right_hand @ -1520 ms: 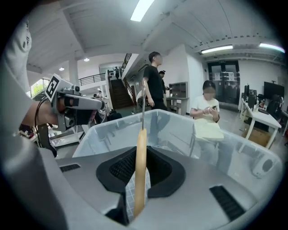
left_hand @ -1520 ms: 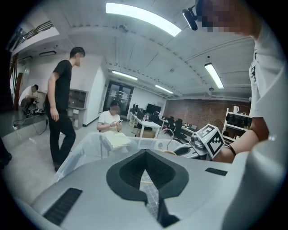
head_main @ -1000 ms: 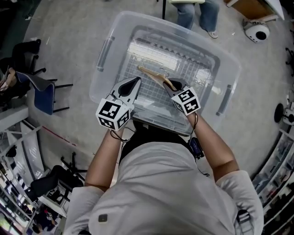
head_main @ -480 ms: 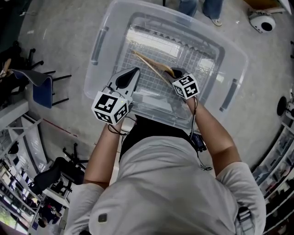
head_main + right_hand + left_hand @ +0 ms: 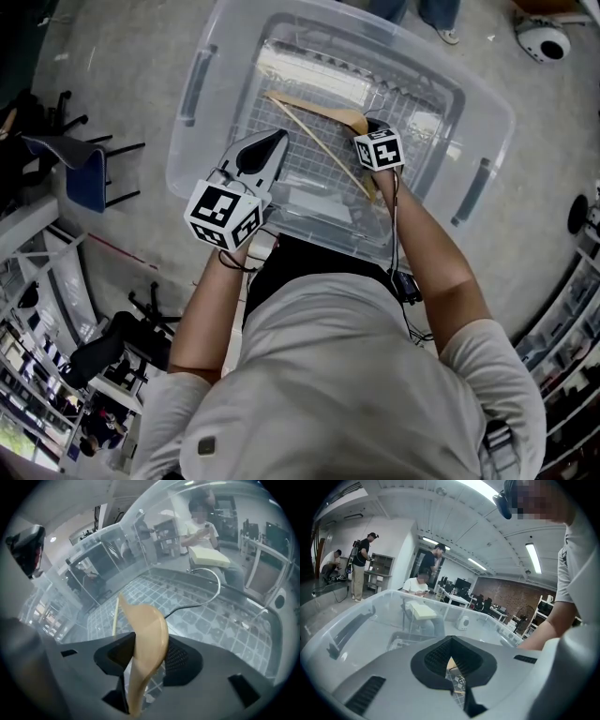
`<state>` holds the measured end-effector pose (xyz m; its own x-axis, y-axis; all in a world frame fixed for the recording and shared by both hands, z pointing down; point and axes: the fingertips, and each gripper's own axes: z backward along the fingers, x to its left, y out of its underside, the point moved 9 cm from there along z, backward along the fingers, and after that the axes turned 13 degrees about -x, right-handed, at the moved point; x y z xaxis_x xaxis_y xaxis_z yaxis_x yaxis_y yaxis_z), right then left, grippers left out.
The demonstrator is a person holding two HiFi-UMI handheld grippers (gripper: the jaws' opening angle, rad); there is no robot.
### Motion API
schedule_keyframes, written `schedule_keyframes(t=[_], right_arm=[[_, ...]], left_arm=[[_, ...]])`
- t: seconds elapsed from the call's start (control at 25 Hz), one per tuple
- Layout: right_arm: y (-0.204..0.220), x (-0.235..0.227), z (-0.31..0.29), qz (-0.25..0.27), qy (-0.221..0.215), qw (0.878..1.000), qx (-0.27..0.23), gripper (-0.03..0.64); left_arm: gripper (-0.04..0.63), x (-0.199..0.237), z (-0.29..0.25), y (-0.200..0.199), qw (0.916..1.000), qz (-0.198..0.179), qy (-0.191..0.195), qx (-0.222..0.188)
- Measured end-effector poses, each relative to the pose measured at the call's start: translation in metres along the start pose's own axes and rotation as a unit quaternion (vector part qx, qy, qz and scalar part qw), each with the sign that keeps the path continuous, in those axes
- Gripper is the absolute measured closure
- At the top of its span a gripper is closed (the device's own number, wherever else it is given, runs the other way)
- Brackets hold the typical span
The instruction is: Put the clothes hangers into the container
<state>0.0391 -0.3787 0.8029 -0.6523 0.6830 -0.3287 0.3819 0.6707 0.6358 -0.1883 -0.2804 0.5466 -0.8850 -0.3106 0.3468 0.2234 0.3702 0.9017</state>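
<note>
One hanger: wooden, down inside the container over its grid-patterned bottom. The near end sits between the right gripper's jaws, and the rest runs off toward the tub's far left corner in the head view.
Container: big clear plastic tub with no lid on it, sitting on the grey floor right in front of the person.
Right gripper: reaching steeply down into the right side of the tub. Its jaws have just been opening. The end of the hanger is between them, but there's a visible gap on the left pad's side, so it's released rather than pinched.
Left gripper: hovering over the near left part of the tub, tipped a bit downward. The jaws are clenched together with nothing in them. Through the slit in its own view you only catch a sliver of wood and grid.
Hook: thin metal wire curving over the tub bottom, seen in the right gripper view.
Hanger vs bottom: honestly can't tell if it's lying flat yet or only touching at the far end.
Chair: blue, off to the left of the tub, well apart from it.
Bystander: someone seated just beyond the far wall of the tub.
</note>
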Motion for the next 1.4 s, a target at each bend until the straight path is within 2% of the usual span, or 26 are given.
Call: schedule_keyframes(t=[0.28,0.48,0.72,1.0,1.24,1.4], right_arm=[[0.012,-0.016,-0.009,-0.004,0.058,0.997,0.049,0.383],[0.012,-0.02,-0.007,0.0,0.068,0.996,0.06,0.363],[0.005,-0.018,0.003,0.0,0.071,0.996,0.05,0.362],[-0.019,-0.004,0.026,0.006,0.068,0.998,0.008,0.362],[-0.058,0.022,0.063,0.004,0.058,0.996,-0.066,0.364],[-0.084,0.046,0.1,0.021,0.055,0.991,-0.123,0.403]], left_arm=[[0.58,-0.003,-0.002,0.0,1.0,-0.001,0.0,0.002],[0.58,-0.007,0.001,0.002,1.0,-0.001,0.003,0.0],[0.579,-0.011,0.005,0.0,1.0,0.0,0.006,-0.006],[0.58,-0.015,0.017,-0.012,0.9996,-0.014,0.007,-0.024],[0.58,-0.02,0.038,-0.018,0.9991,-0.019,0.011,-0.037],[0.58,-0.029,0.049,-0.021,0.9986,-0.022,0.018,-0.045]])
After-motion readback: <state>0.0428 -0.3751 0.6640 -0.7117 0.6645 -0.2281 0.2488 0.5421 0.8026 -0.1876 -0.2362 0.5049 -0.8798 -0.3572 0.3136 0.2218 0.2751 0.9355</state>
